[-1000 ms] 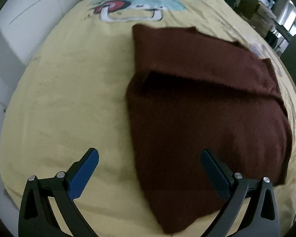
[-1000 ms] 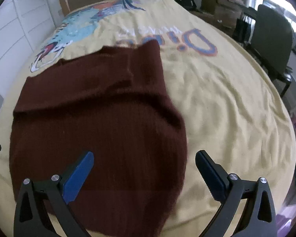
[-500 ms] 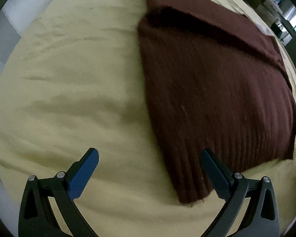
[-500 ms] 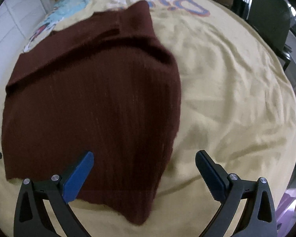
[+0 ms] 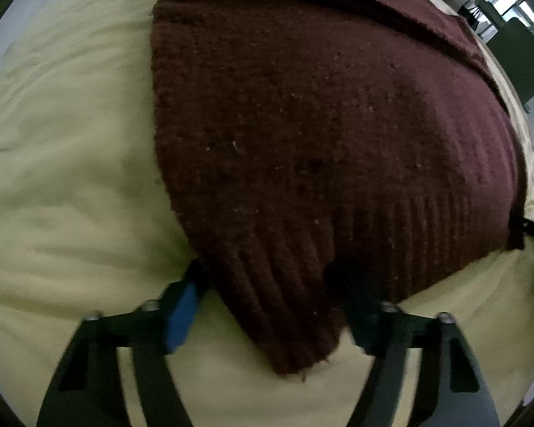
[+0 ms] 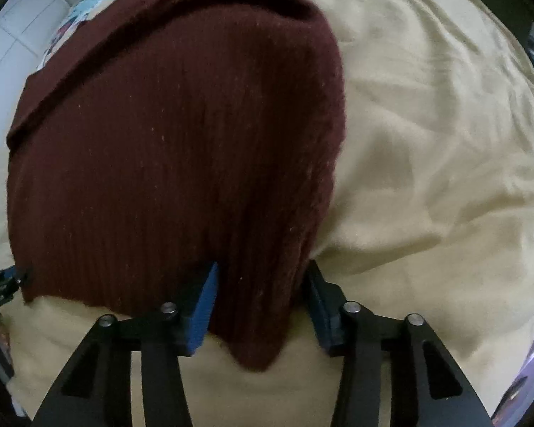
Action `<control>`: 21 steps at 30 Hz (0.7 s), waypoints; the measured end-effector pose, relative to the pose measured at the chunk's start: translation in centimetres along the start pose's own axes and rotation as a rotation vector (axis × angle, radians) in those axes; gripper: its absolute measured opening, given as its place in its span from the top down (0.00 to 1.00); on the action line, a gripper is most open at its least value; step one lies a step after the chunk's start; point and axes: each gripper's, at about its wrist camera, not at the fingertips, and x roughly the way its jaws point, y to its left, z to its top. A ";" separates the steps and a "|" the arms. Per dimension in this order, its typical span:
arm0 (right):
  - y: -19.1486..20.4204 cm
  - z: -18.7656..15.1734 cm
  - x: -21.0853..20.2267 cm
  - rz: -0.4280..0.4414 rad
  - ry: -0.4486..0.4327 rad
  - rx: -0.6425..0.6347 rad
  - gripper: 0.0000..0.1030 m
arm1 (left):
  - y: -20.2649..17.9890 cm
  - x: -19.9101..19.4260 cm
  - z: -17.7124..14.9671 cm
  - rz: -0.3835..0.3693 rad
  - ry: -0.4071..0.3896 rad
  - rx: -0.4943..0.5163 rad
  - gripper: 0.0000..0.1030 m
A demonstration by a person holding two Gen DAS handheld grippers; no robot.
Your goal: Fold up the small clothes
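lying flat on a pale yellow bedsheet (image 5: 71, 149) is a dark red knitted sweater (image 5: 320, 124), ribbed along its near hem, with a folded band running across its far side. the sheet is creased and rumpled around it, most of all to the right in the right wrist view (image 6: 445, 142).

the left gripper (image 5: 267, 295) points steeply down at the near left corner of the sweater. its jaws have just been closing, and the ribbed corner sits bunched between them: the blue left pad is against the sweater's outer edge, and the right finger is dark and pressed into the knit from the other side. the corner hangs in a point below the fingers, so the jaws look clamped on the sweater.

the right gripper (image 6: 263, 302) points down at the near right corner (image 6: 260, 320). its jaws too have just been closing. the blue left pad lies on top of the ribbing and the right pad is at the outer edge, with a fold of hem squeezed between them and drooping below; clamped on the sweater as well.

at the left edge of the right wrist view a bit of the other gripper shows by the far corner of the hem. a dark chair (image 5: 516, 57) stands beyond the bed in the left wrist view.
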 end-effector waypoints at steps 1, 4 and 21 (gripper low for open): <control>0.1 0.0 0.0 0.009 0.003 -0.003 0.62 | -0.1 -0.1 0.0 -0.023 0.001 0.002 0.66; 0.2 0.0 -0.4 0.029 0.003 -0.009 0.81 | -0.8 -0.4 0.1 -0.091 0.010 0.008 0.89; 0.7 4.2 -9.3 0.131 -0.241 -0.038 0.88 | -0.9 -9.5 5.6 -0.174 -0.196 0.014 0.89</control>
